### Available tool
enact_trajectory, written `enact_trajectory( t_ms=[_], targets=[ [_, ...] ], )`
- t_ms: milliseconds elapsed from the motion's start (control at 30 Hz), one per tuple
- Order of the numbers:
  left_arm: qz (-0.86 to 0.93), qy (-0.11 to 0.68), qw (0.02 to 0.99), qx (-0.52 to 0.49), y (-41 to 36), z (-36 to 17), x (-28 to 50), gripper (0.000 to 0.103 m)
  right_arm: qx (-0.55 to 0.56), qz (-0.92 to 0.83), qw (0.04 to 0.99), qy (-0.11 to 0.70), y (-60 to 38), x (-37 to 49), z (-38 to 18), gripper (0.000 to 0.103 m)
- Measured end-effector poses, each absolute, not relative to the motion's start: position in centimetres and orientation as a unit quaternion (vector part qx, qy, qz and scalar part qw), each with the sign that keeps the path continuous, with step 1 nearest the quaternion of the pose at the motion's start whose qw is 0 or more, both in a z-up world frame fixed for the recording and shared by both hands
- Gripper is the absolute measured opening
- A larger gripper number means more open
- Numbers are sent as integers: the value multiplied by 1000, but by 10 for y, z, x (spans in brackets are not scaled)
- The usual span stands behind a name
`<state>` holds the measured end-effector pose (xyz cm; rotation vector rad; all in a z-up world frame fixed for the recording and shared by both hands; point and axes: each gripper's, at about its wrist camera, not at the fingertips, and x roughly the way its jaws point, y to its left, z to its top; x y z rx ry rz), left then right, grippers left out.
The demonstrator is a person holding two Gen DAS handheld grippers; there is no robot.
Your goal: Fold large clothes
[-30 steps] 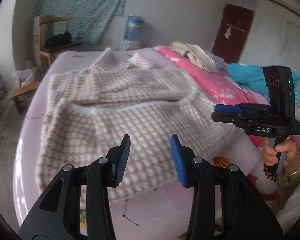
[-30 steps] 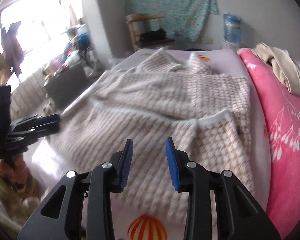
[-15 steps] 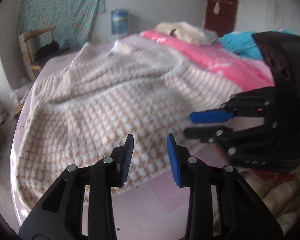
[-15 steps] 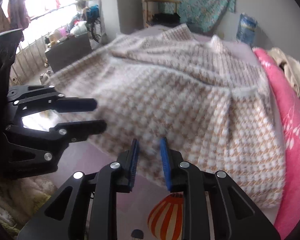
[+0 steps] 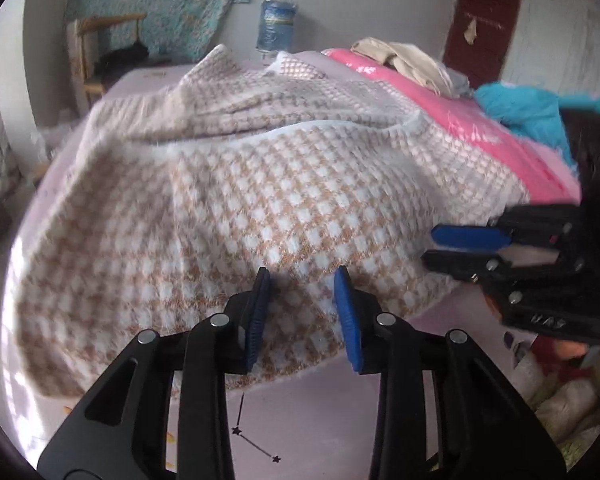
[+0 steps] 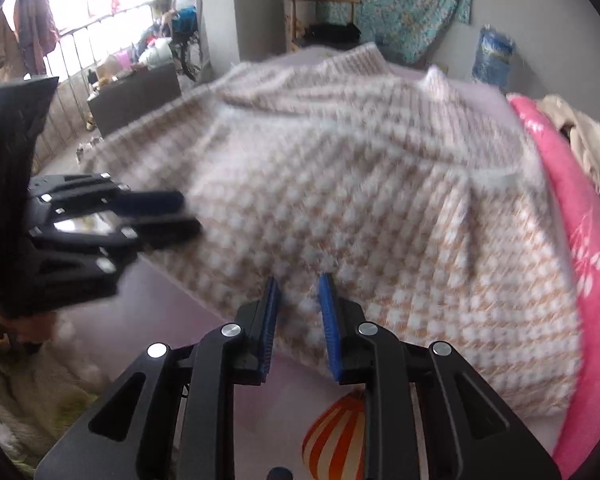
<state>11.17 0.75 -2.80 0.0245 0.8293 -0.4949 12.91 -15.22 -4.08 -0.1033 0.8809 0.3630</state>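
The only letters that show are on the black body of the right gripper [image 5: 466, 248], low at the right edge of the left wrist view. They are small, white and upside down, and they look like "DAS". Nothing else in either view has words or numbers that can be read.

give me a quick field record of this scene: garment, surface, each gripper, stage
garment: checked sweater, spread out, rumpled
surface: bed sheet, lilac
left hand-held gripper: jaws apart over the near hem, nothing gripped
right hand-held gripper: narrow gap, over the hem, no clear grip
beside: pink blanket
stage: no fold made yet
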Motion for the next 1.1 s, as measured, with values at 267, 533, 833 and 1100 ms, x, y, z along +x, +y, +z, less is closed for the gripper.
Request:
enact_trajectory(
  t_ms=[267,533,833,1100],
  targets=[
    [-209,401,892,6,32,-31,109,32,-10,158,886,435,-173,126,-43,22],
    [-169,416,893,-18,79,-30,94,31,-8,116,883,455,-196,118,-43,22],
    [-133,415,897,-70,134,-26,81,25,10,64,889,453,-239,108,-36,22],
    [-150,417,889,-113,155,-26,78,19,61,19,896,440,-278,111,-31,26]
  ],
)
